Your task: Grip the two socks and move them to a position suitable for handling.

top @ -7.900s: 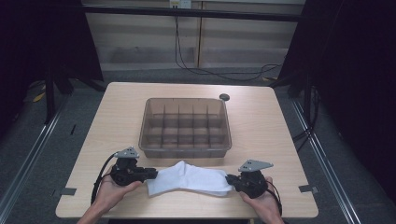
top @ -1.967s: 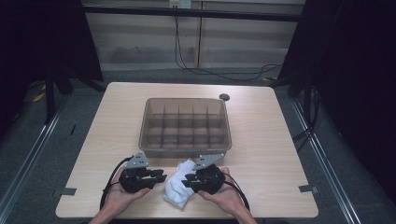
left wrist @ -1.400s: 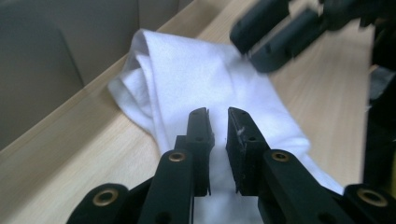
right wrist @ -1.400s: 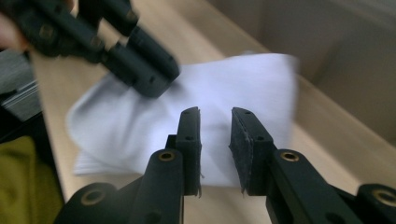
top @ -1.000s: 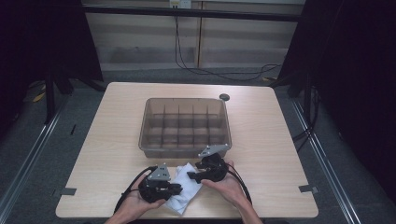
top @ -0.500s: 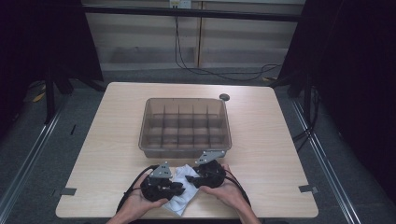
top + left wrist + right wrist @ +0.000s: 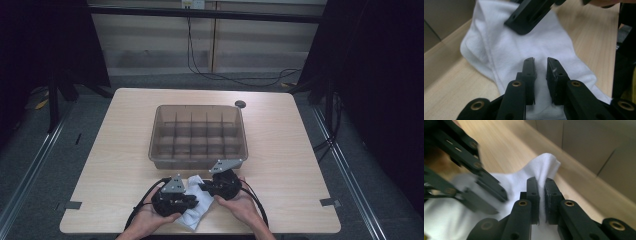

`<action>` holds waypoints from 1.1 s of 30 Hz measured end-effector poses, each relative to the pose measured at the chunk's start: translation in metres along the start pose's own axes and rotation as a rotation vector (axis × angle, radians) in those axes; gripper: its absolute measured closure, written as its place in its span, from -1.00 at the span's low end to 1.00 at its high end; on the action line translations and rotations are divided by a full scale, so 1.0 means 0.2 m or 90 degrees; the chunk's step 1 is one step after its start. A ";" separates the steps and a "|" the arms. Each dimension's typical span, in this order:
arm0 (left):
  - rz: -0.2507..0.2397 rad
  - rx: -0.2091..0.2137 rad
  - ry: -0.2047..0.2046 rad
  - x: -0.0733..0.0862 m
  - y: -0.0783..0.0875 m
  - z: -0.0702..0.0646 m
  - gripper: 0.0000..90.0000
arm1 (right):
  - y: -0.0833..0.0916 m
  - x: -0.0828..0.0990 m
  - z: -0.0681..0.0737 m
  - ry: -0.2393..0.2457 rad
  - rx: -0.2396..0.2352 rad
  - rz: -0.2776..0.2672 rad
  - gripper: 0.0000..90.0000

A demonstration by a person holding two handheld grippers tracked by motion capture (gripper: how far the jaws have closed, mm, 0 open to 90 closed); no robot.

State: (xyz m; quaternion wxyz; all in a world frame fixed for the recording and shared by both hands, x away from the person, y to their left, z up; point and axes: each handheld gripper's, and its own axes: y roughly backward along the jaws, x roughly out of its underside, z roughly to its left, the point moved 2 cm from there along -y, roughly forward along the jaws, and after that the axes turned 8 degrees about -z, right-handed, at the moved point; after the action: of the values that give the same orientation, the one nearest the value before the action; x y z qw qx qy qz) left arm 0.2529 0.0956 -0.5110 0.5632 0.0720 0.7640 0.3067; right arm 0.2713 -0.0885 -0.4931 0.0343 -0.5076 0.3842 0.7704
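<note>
A white cloth [image 7: 194, 219] lies folded in a small bundle near the table's front edge, also seen as cloth [image 7: 529, 45] and cloth [image 7: 541, 167]. My left gripper [image 7: 194, 202] points right over it. Its jaws [image 7: 541, 60] stand a narrow gap apart with cloth filling the gap, and they have just closed a little. My right gripper [image 7: 205, 189] points left at the bundle's far corner. Its jaws [image 7: 542, 180] have just been closing and now pinch a raised fold of the cloth. The two grippers nearly meet over the bundle.
A brown translucent divided tray [image 7: 197, 162] stands just beyond the grippers at the table's middle. A small dark disc [image 7: 240, 104] lies behind it. The light wooden table [image 7: 300, 165] has its front edge close under the hands. Cables trail from both grippers.
The cloth, once stretched wide between the grippers, is now a small folded bundle. Over the last second the right gripper has come slightly down onto it and its jaws have drawn together.
</note>
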 end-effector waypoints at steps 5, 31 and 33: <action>-0.013 -0.012 0.004 -0.01 -0.02 0.01 0.72 | 0.06 -0.04 0.05 0.016 -0.018 -0.027 0.89; -0.012 0.066 0.010 -0.02 0.07 -0.06 0.95 | 0.28 0.06 -0.17 -0.024 0.100 -0.027 0.89; -0.001 0.069 0.010 -0.01 0.03 -0.06 0.93 | 0.28 0.06 -0.17 -0.025 0.102 -0.030 0.89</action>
State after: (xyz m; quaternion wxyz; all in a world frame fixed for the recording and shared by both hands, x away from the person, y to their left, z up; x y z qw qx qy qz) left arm 0.2403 0.0952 -0.5034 0.5526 0.0993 0.7840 0.2647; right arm 0.2669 -0.1539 -0.4780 0.1006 -0.4966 0.4320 0.7460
